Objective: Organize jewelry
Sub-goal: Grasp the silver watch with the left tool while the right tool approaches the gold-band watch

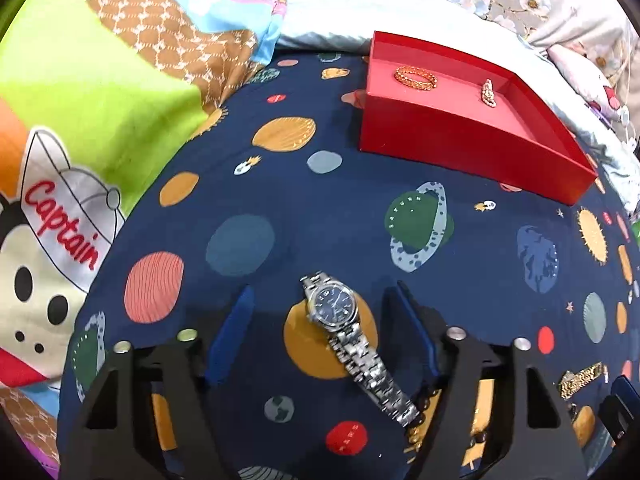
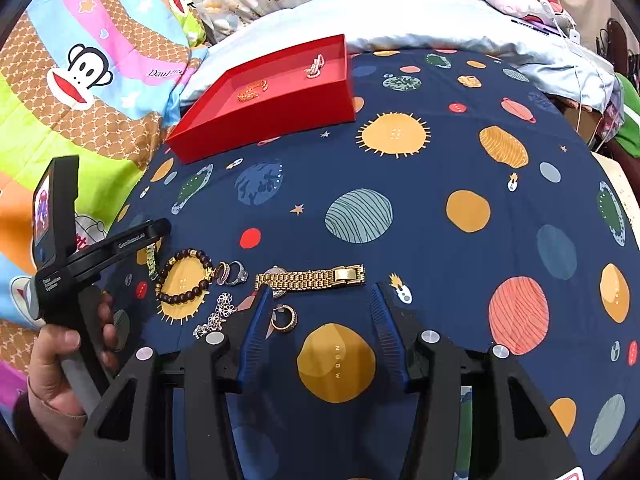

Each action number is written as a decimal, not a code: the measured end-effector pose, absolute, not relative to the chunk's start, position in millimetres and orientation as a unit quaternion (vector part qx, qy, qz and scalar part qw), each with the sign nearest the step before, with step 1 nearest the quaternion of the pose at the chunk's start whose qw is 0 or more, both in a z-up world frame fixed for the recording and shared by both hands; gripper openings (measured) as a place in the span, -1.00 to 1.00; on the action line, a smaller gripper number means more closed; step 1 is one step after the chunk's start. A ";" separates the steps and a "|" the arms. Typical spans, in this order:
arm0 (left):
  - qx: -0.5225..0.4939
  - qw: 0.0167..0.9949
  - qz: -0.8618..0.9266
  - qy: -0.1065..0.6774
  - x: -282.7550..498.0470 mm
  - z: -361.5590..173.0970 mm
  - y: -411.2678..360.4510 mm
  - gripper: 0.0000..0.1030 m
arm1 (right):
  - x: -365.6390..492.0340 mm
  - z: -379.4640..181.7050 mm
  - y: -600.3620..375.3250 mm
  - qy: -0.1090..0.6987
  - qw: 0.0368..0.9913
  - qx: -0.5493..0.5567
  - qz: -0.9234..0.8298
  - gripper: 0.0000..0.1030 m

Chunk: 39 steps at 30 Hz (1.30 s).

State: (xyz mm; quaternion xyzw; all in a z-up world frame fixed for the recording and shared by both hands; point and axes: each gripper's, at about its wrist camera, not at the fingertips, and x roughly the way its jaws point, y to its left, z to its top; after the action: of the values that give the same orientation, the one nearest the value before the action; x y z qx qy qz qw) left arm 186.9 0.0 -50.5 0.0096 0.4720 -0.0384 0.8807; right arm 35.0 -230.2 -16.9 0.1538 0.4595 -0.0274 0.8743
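A silver watch [image 1: 332,308] with a blue dial lies on the navy planet-print cloth [image 1: 280,200]. My left gripper [image 1: 324,290] stands open astride it, with the blue fingers [image 1: 236,332] clear of it on both sides. My right gripper [image 2: 320,289] is open too. Its fingertips are at a gold watch [image 2: 312,278] that lies crosswise in front, and a gold hoop [image 2: 284,318] sits between the fingers. The red box [image 1: 460,140] at the back holds an orange bracelet [image 1: 416,78] and a pale chain piece [image 1: 488,94].
Left of the right gripper lie a dark beaded bracelet [image 2: 184,280], two rings [image 2: 232,274] and a silver flower chain [image 2: 216,318]. A hand [image 2: 60,360] grips the other tool's handle. Cartoon-print bedding [image 2: 80,80] borders the cloth on the left, pale pillows [image 2: 400,16] behind.
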 end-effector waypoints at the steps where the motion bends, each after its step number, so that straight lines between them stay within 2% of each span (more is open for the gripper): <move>1: 0.011 0.882 -0.044 0.470 186.7 -49.5 -1.9 0.06 | 35.2 -17.1 -230.0 0.460 0.874 0.154 -0.026 -0.02; 5: 0.009 0.880 -0.062 0.471 185.7 -46.5 -0.6 -0.53 | 38.2 -15.9 -229.0 0.458 0.876 0.150 -0.019 -0.02; 11: -0.029 0.870 -0.101 0.483 180.6 -39.9 17.3 -0.54 | 56.0 -14.8 -217.5 0.465 0.878 0.115 0.022 0.03; 22: -0.001 0.880 -0.138 0.455 152.7 -13.1 24.4 -0.54 | 88.7 -28.3 -196.6 0.495 0.865 0.005 0.080 0.04; 33: -0.003 0.872 -0.153 0.465 143.1 -16.7 19.2 -0.53 | 60.7 -34.4 -191.0 0.531 0.843 0.020 0.079 0.11; 39: -0.005 0.869 -0.157 0.468 142.4 -18.6 15.8 -0.53 | 61.4 -30.4 -197.9 0.524 0.847 0.056 0.067 0.00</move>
State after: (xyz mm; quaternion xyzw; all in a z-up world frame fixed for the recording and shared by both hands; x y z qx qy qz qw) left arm 142.4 15.8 -18.6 -0.0046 0.4684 -0.1567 0.8695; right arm 61.4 -197.9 -30.4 0.0561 0.5237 0.0667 0.8474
